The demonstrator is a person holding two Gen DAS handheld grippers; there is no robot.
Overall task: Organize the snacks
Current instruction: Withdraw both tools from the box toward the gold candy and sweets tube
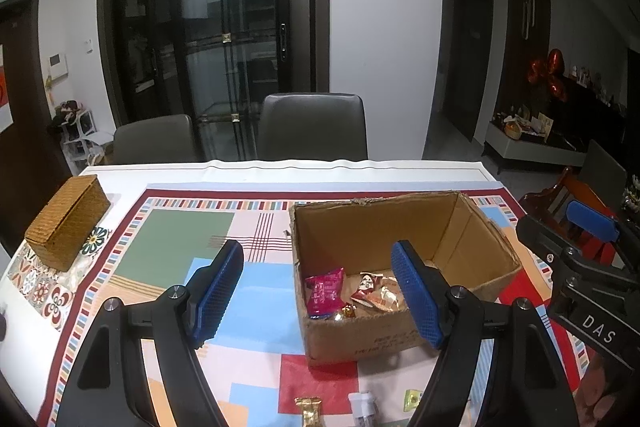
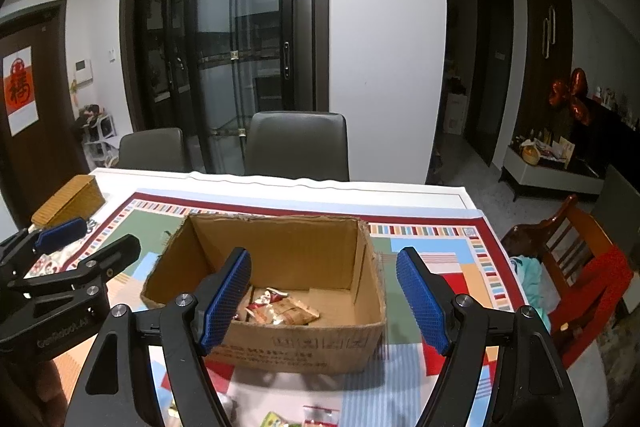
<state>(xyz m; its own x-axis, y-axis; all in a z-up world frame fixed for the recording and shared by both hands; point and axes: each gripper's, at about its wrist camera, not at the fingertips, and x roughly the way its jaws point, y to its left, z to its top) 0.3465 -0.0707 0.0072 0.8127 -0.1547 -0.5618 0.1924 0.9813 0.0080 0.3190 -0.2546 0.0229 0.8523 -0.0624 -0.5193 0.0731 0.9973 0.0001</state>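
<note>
An open cardboard box (image 1: 472,243) stands on the patterned tablecloth; it also shows in the right wrist view (image 2: 280,251). Inside lie a pink snack packet (image 1: 325,290) and several red and orange wrapped snacks (image 1: 376,293), seen too in the right wrist view (image 2: 282,309). My left gripper (image 1: 318,293) is open and empty, held above the box's near left corner. My right gripper (image 2: 324,301) is open and empty, above the box's near side. Loose snacks lie in front of the box: a gold wrapper (image 1: 309,410), a white item (image 1: 362,405), a green packet (image 1: 412,398).
A woven wicker box (image 1: 66,221) sits at the table's left edge. Two grey chairs (image 1: 312,125) stand behind the table. A wooden chair with red cloth (image 2: 580,267) is to the right. More small packets (image 2: 320,417) lie at the near table edge.
</note>
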